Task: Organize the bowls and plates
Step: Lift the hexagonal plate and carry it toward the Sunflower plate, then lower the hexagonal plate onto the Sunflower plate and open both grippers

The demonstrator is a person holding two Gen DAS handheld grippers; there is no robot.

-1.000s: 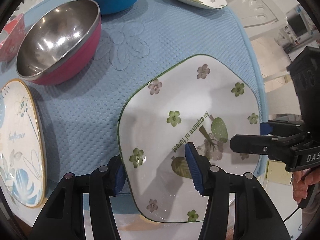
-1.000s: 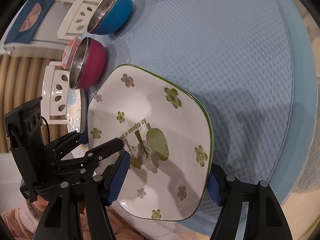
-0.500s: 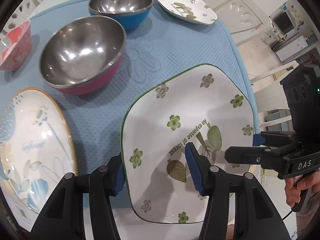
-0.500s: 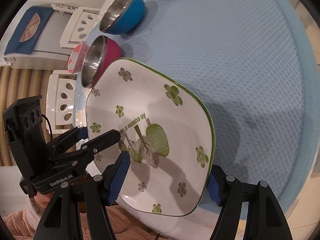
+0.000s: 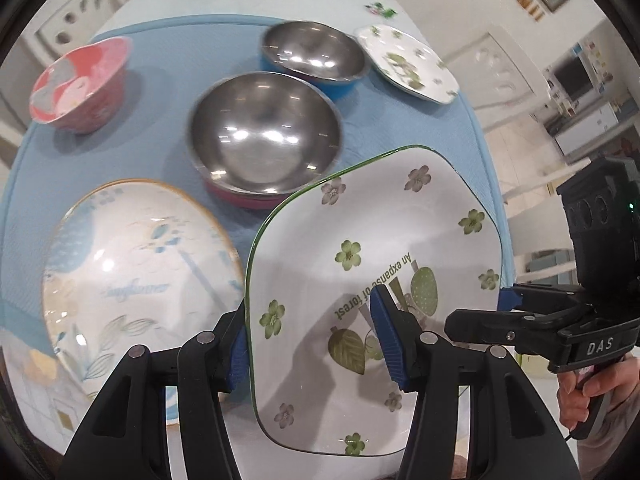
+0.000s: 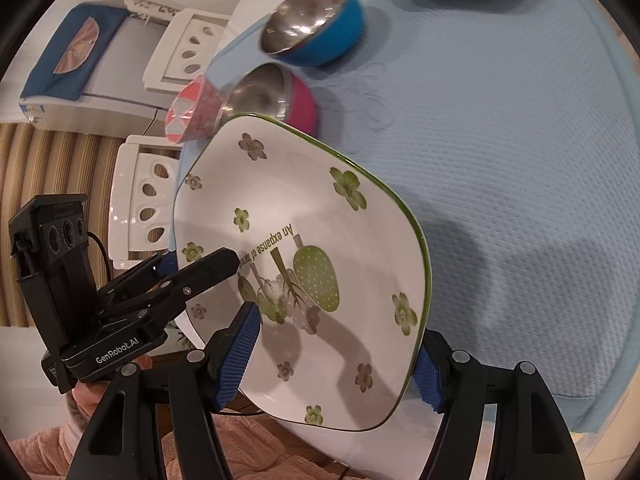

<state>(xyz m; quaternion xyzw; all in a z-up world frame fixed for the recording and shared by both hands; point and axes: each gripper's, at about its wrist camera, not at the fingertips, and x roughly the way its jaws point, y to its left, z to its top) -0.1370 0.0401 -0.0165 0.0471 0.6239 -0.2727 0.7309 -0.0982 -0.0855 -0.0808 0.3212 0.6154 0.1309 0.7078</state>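
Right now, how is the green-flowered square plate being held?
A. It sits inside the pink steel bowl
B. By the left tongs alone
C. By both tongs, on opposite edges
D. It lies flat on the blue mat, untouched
C: the left tongs straddle one edge of the green-flowered plate and the right tongs straddle the opposite edge, with the plate lifted clear of the blue mat.

Items before me on my blue mat [image 5: 160, 136]:
- Green-flowered square plate [image 5: 384, 264], green rim, lifted and tilted above the mat's near edge.
- Matching smaller plate [image 5: 408, 64], far corner.
- Steel bowl, magenta outside [image 5: 264, 140], centre.
- Steel bowl, blue outside [image 5: 312, 54], just behind.
- Pink patterned bowl [image 5: 80, 84], far left.
- Gold-rimmed blue-leaf plate [image 5: 136, 276], near left.
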